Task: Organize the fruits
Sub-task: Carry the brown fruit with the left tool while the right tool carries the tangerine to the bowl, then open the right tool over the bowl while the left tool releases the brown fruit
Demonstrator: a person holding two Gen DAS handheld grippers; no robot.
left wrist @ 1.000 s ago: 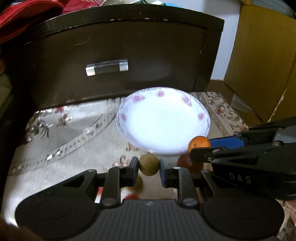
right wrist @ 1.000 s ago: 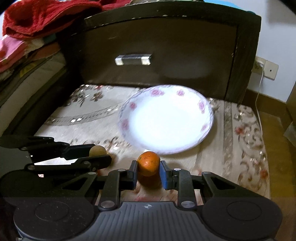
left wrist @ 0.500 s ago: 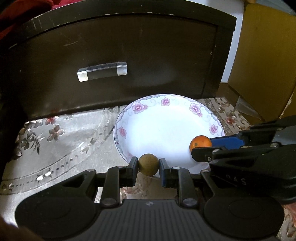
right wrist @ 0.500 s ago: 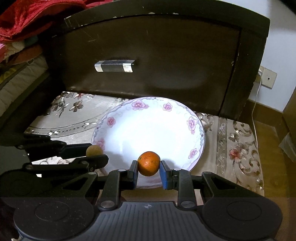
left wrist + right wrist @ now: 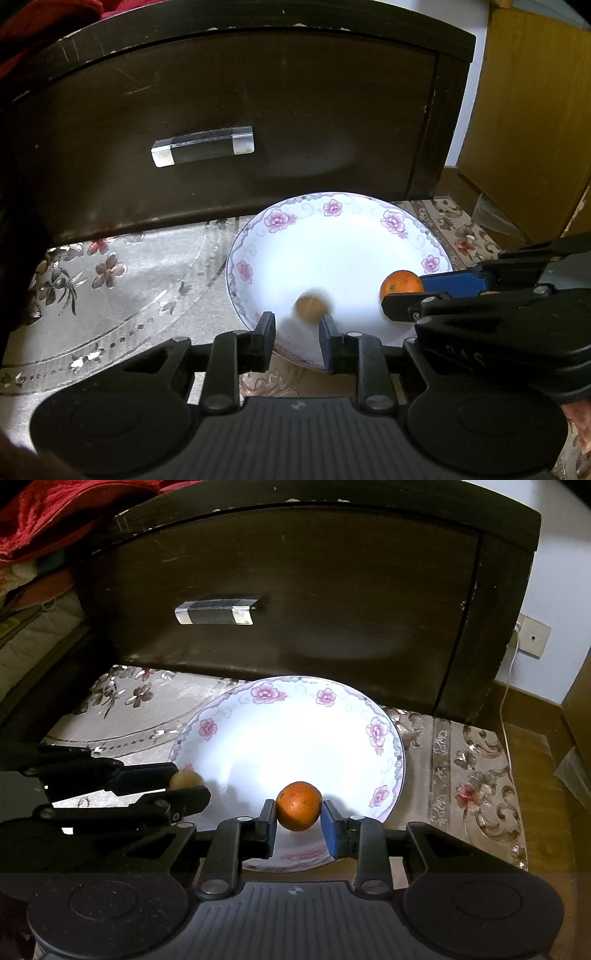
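Note:
A white plate with pink flowers on its rim lies on a patterned cloth, and also shows in the right wrist view. My left gripper is open over the plate's near edge; a small brown fruit, blurred, sits free between its fingertips, and shows in the right wrist view. My right gripper has opened slightly around an orange over the plate's near rim. The orange also shows in the left wrist view.
A dark wooden drawer front with a clear handle stands right behind the plate. The patterned cloth stretches to the left. A yellow-brown cabinet is at the right. Red fabric lies at the upper left.
Both grippers moved forward over the plate. My left gripper opened and let go of the brown fruit, which is blurred. My right gripper's fingers have spread a little from the orange.

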